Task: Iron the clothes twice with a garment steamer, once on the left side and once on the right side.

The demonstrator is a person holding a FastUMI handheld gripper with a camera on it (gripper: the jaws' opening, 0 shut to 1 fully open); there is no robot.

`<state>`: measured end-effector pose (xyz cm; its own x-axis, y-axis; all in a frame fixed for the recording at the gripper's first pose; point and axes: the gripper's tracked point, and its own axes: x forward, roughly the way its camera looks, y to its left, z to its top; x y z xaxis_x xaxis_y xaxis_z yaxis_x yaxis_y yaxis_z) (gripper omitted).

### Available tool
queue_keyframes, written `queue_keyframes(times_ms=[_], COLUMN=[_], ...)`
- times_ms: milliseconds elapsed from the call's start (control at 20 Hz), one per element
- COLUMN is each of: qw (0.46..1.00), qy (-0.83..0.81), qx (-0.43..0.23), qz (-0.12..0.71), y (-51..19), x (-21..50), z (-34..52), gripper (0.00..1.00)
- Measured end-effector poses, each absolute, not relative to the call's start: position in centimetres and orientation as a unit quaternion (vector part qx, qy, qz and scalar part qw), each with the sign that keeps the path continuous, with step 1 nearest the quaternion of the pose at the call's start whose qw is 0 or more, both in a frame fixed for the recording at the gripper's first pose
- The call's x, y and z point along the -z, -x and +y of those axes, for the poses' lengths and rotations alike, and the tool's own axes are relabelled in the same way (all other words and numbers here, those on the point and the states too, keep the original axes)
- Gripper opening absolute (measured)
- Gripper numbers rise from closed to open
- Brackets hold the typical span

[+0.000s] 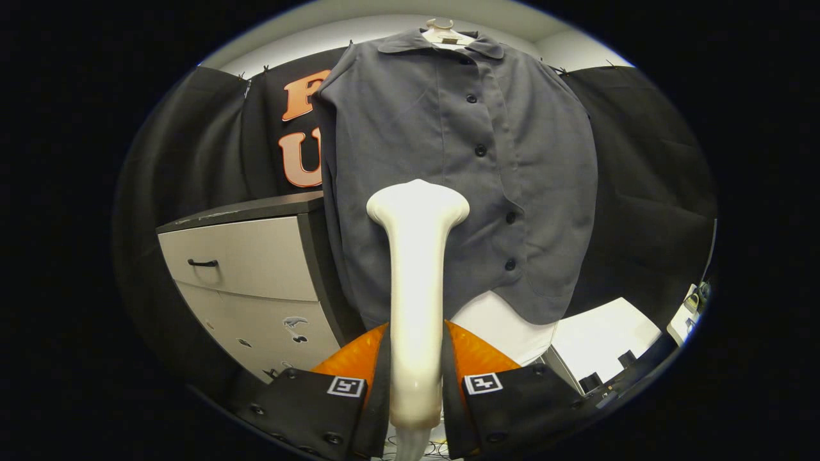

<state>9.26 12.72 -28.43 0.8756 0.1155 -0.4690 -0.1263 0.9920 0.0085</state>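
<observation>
The grey shirt (461, 173) is hanging buttoned on a hanger (442, 29) against the booth wall, beyond the fingers. The white garment steamer (416, 269) is standing upright between the fingers (359, 355), both pressing its handle, its wide head lying over the shirt's lower front. A grey drawer cabinet (250, 269) is standing left of the shirt.

A pale hanger (441, 30) carries a grey buttoned shirt (448, 173), hanging open-fronted before the black cloth wall. To its left stands a drawer cabinet (250, 269) with a dark top.
</observation>
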Motion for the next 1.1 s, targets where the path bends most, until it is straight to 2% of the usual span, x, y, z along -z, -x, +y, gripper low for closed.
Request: queue_keyframes(times_ms=[400, 800, 1100], qw=[0.971, 0.984, 0.993], qy=[0.004, -0.008, 0.001], qx=[-0.073, -0.079, -0.048], qz=[0.230, 0.162, 0.104], y=[-6.5, -6.2, -8.4], x=[26.1, 16.8, 9.9], z=[11.7, 9.0, 3.9], gripper=[0.43, 0.43, 0.43])
